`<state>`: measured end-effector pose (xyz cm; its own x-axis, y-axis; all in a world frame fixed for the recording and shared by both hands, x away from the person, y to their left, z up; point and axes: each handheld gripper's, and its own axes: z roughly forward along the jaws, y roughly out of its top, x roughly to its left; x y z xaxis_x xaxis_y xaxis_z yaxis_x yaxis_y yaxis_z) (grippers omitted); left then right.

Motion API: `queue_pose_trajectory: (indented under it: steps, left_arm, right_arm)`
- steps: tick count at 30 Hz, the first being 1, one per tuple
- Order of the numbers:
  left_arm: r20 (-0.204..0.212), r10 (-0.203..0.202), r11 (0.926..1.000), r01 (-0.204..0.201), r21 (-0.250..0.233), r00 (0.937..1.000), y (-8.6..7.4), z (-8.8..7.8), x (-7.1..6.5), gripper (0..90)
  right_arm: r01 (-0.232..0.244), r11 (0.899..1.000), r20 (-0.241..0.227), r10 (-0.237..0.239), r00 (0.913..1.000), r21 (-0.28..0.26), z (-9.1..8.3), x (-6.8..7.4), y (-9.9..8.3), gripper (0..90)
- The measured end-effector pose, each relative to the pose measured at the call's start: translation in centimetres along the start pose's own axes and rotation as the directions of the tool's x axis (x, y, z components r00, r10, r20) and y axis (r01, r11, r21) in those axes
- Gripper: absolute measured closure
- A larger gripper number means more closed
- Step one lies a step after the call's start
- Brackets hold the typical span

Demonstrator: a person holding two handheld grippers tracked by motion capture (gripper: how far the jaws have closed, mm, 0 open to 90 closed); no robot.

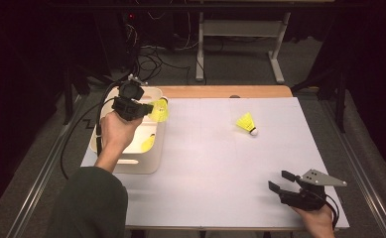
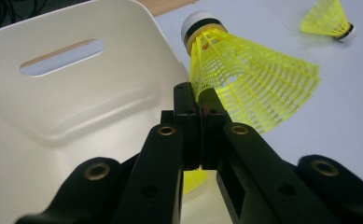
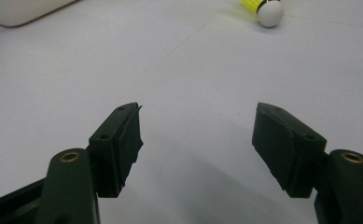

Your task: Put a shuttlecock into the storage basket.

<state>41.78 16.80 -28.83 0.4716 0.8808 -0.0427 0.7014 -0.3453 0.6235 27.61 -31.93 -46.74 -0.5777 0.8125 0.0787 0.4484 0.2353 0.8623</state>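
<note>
Jaws of left gripper (image 2: 200,105) clamp shuttlecock (image 2: 244,79) skirt above bin (image 1: 153,148) rim, bench's left edge; right gripper (image 1: 283,181) jaws apart, idle.

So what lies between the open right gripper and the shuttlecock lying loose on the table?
Nothing: in the high view, only bare white table separates the right gripper from the loose shuttlecock. The right gripper view shows the same empty stretch ahead of its jaws.
</note>
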Motion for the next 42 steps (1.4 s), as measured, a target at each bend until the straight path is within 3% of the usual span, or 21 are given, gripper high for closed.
queue_pose_trajectory:
  steps: [17,42]
  left_arm:
    - [-0.05,-0.032,0.9995,0.032,-0.001,0.9982,-1.2,0.3,1.7,89.4]
    - [-0.066,-0.078,0.9952,0.081,0.054,0.9948,-2.6,2.8,3.6,89.4]
  right_arm:
    - [0.004,1.0,-0.003,-0.004,1.0,-0.001,0.0,0.0,0.0,33.3]
    - [0.005,1.0,0.0,-0.005,1.0,-0.003,0.0,0.0,0.0,33.5]
